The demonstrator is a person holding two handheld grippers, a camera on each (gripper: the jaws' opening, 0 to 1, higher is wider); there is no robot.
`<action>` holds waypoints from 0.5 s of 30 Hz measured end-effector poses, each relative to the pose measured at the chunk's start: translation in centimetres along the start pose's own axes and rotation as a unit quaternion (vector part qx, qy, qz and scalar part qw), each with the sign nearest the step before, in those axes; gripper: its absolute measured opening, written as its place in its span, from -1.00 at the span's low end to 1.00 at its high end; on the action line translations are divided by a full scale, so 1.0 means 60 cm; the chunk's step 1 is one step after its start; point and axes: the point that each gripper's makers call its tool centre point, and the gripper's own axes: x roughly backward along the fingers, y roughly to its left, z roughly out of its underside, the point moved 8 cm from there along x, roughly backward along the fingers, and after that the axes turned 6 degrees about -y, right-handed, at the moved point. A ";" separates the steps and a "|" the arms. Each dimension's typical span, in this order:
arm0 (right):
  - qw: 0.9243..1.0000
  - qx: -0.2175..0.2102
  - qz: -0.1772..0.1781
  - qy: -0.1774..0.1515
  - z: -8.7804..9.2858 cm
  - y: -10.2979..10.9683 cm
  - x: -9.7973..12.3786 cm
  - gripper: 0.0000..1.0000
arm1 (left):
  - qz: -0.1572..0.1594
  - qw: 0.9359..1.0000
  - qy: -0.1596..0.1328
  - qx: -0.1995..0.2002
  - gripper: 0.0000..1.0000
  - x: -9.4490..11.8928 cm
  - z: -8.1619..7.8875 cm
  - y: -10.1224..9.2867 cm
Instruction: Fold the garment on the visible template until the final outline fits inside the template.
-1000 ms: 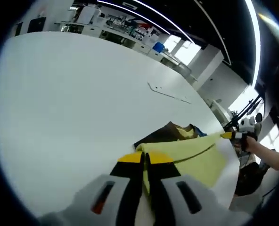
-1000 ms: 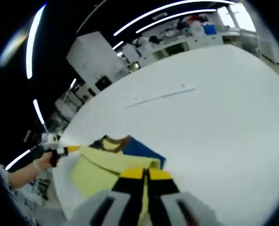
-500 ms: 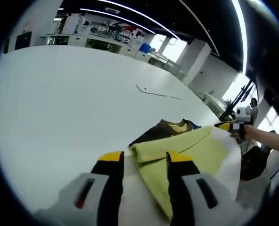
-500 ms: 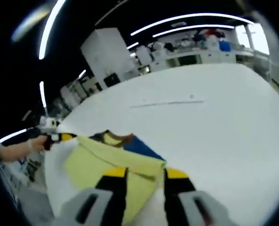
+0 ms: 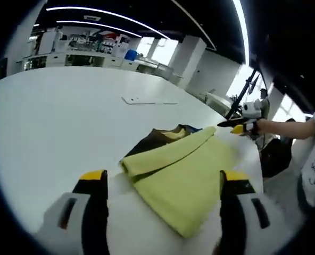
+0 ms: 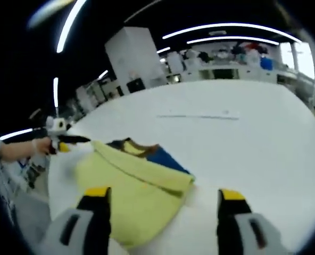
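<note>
- The white table (image 5: 51,117) is spreading wide around everything, and in both views the garment is lying near its close edge, well apart from the thin line marking (image 5: 147,101) further out on the surface (image 6: 200,115).
- The garment (image 5: 184,175) is lying as a yellow-green bundle with one flap doubled over along a diagonal fold; brown and blue parts (image 6: 147,153) are poking out past that fold at the far side.
- Judging from this, at least one fold is sitting in place, yet the outline is looking uneven and loose, so more folding and squaring is probably remaining. I cannot tell whether the thin marking is the template, nor whether the bundle is fitting inside any outline.
- The left gripper (image 5: 163,183) is hovering with its jaws spread wide, straddling the near end of the cloth and gripping nothing.
- The right gripper (image 6: 160,201) is likewise gaping wide over the cloth's other end, carrying nothing.
- Each gripper is also appearing small in the opposite view, held by a hand (image 5: 264,127) at the garment's far corner (image 6: 38,147).
</note>
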 end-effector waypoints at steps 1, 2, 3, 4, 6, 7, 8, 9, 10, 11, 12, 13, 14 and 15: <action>1.000 0.000 -0.003 0.001 0.001 0.004 -0.001 0.84 | 0.006 1.000 0.002 0.000 0.76 0.000 0.001 -0.004; 1.000 0.002 -0.007 0.001 0.003 0.009 -0.001 0.86 | 0.013 1.000 0.004 0.000 0.77 -0.001 0.003 -0.009; 1.000 0.005 -0.010 0.003 0.006 0.016 -0.001 0.87 | 0.018 1.000 0.006 0.000 0.75 -0.001 0.004 -0.012; 1.000 0.006 -0.011 0.005 0.007 0.019 -0.001 0.88 | 0.022 1.000 0.009 -0.001 0.74 -0.002 0.006 -0.016; 1.000 0.005 -0.016 0.006 0.009 0.023 -0.003 0.88 | 0.028 1.000 0.010 0.000 0.74 -0.007 0.009 -0.033; 1.000 0.004 -0.017 0.006 0.010 0.024 -0.004 0.87 | 0.029 1.000 0.012 0.002 0.73 -0.009 0.011 -0.037; 1.000 0.002 -0.019 0.006 0.011 0.026 -0.005 0.87 | 0.032 0.999 0.015 0.003 0.73 -0.012 0.014 -0.042; 1.000 0.000 -0.020 0.007 0.012 0.029 -0.005 0.86 | 0.032 0.999 0.016 0.003 0.73 -0.014 0.016 -0.046; 1.000 -0.001 -0.023 0.007 0.014 0.029 -0.007 0.86 | 0.033 0.999 0.018 0.004 0.72 -0.017 0.018 -0.049; 1.000 -0.002 -0.024 0.008 0.015 0.030 -0.008 0.86 | 0.034 0.999 0.020 0.007 0.73 -0.020 0.021 -0.054; 1.000 -0.002 -0.026 0.010 0.017 0.031 -0.009 0.85 | 0.035 0.999 0.019 0.009 0.72 -0.022 0.022 -0.058; 1.000 -0.002 -0.029 0.012 0.018 0.033 -0.009 0.84 | 0.035 0.999 0.020 0.012 0.70 -0.025 0.024 -0.057; 0.999 -0.001 -0.031 0.014 0.020 0.033 -0.010 0.84 | 0.037 0.999 0.020 0.014 0.69 -0.027 0.025 -0.057; 0.999 0.000 -0.031 0.015 0.023 0.033 -0.011 0.83 | 0.041 0.999 0.021 0.016 0.68 -0.030 0.027 -0.059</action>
